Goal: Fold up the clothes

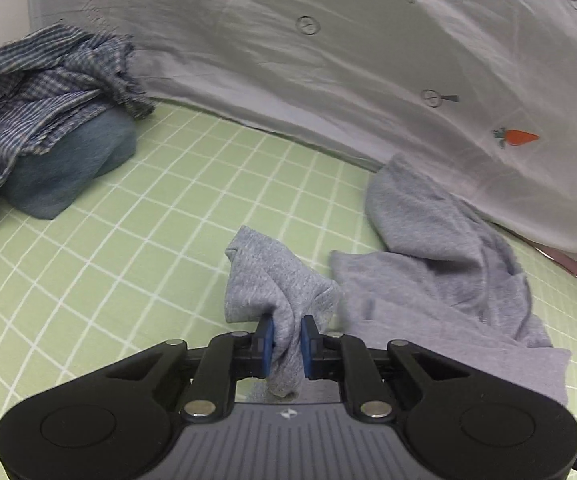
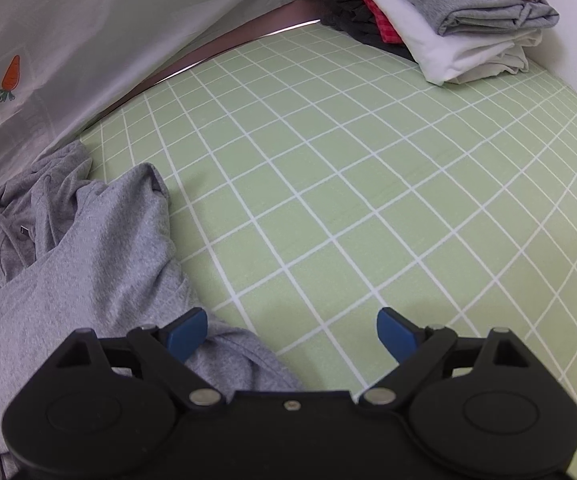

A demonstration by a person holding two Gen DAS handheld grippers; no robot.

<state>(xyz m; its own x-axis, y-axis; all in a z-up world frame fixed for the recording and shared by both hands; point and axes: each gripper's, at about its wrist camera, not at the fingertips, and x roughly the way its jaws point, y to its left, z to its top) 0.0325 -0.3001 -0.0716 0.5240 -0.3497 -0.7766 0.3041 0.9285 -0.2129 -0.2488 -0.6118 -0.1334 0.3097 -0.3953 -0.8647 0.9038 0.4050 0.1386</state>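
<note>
Left wrist: left gripper (image 1: 286, 334) is clamped on a bunched corner of the grey hoodie (image 1: 448, 280). The blue pads (image 1: 266, 340) press fabric from both sides, and a wad hangs down between them toward the camera. The pinched part stands up off the green sheet (image 1: 148, 220); the rest of the hoodie lies crumpled to the right, its far edge against the pale duvet (image 1: 328, 60). A checked shirt (image 1: 28, 92) is heaped over a blue lump at far left, well apart.

Right wrist: right gripper (image 2: 292, 334) has its jaws spread wide, nothing between them. Its left pad (image 2: 186, 336) sits over the hoodie's (image 2: 68, 264) edge, but I can't tell if it touches. The hoodie is at lower left, hood and drawcord up near the duvet (image 2: 68, 40). A folded stack (image 2: 468, 32) sits at the far right corner, well apart.

Risks, as I judge them:
- The left grip looks like several layers wadded up, not a single edge. Pulling from here likely drags a clump, and the hoodie won't spread flat.
- One-handed lift: the garment twists and hangs off one corner.
- The right claw is over mostly bare sheet; closing there could pinch the bedsheet or miss the cloth.
- The hood may snag on the duvet's fold.
</note>
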